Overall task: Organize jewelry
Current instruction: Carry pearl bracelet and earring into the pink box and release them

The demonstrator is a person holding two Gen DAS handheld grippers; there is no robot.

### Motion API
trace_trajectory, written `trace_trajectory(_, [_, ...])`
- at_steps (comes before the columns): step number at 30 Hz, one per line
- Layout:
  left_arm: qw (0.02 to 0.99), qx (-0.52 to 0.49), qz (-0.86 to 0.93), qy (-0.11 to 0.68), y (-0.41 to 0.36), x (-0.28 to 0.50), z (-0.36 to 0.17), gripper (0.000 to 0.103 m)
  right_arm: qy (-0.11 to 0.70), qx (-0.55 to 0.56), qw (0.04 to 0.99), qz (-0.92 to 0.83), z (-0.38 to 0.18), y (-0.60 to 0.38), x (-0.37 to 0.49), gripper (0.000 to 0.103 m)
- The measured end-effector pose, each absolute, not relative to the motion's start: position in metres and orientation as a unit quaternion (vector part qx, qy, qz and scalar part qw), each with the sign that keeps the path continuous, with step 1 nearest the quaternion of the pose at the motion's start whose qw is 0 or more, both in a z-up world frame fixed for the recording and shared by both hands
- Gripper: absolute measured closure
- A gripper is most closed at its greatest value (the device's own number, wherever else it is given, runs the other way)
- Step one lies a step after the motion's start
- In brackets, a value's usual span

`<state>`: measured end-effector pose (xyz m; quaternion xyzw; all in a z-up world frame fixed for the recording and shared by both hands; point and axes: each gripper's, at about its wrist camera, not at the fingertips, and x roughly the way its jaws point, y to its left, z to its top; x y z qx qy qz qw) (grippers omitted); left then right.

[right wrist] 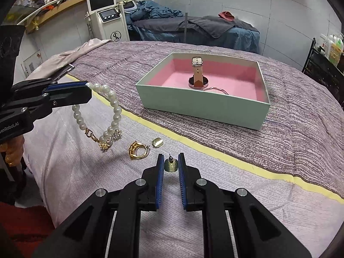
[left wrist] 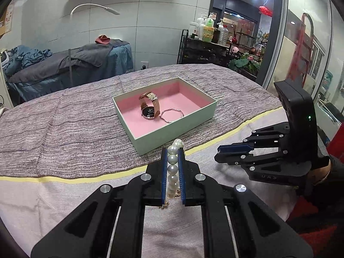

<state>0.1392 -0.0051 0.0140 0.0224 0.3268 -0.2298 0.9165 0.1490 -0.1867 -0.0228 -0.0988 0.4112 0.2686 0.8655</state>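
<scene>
While the left gripper (left wrist: 172, 150) hangs above the pale cloth at the left side of the bed (right wrist: 301, 129), its two blue pads are pressed together on a pearl bracelet (left wrist: 173, 167), pinching the strand along its length. Seen from the right wrist camera, the bracelet (right wrist: 111, 107) droops in a loop from that gripper (right wrist: 87, 88), and its gold clasp and small sparkly charms reach down to the cloth or just above it; I cannot tell whether they touch.

Just right of the dangling clasp, a cluster of gold rings (right wrist: 137, 150) lies on the cloth, and a little further right sits a small gold earring (right wrist: 158, 143) lying flat. Next comes the right gripper (right wrist: 171, 161), low over the cloth with its fingers slightly spread around a second gold earring (right wrist: 171, 164). This earring sits between the pads with its post pointing up, a narrow gap showing on each side, so it is bracketed, not clamped.

A yellow stripe (right wrist: 215, 154) runs across the bedding beyond the jewelry. Past it, on the striped purple blanket, rests a mint-green box (right wrist: 204, 107) with a pink lining. Inside it stands a watch (left wrist: 148, 107) with a tan strap, and just right of the watch lies a thin silver bangle (left wrist: 172, 115), close to the near wall of the box.
</scene>
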Motion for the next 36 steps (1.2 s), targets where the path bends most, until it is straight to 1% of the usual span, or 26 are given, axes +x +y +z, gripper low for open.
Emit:
trace_trajectory(8, [0.920, 0.045, -0.236, 0.308, -0.021, 0.157, 0.032, 0.093, 0.385, -0.118, 0.875, 0.270, -0.001, -0.185, 0.154, 0.090])
trace_trajectory(14, [0.923, 0.043, -0.228, 0.307, -0.026, 0.190, 0.040, 0.093, 0.366, -0.117, 0.884, 0.266, 0.017, -0.185, 0.171, 0.090])
trace_trajectory(23, [0.920, 0.045, -0.232, 0.314, -0.042, 0.234, 0.048, 0.093, 0.372, -0.104, 0.889, 0.247, 0.022, -0.184, 0.211, 0.090])
trace_trajectory(29, [0.910, 0.040, -0.234, 0.340, -0.052, 0.260, 0.035, 0.093, 0.382, -0.108, 0.889, 0.227, 0.015, -0.178, 0.236, 0.090])
trace_trajectory(36, [0.892, 0.013, -0.219, 0.394, -0.047, 0.293, -0.001, 0.093, 0.398, -0.116, 0.886, 0.206, 0.004, -0.175, 0.259, 0.090])
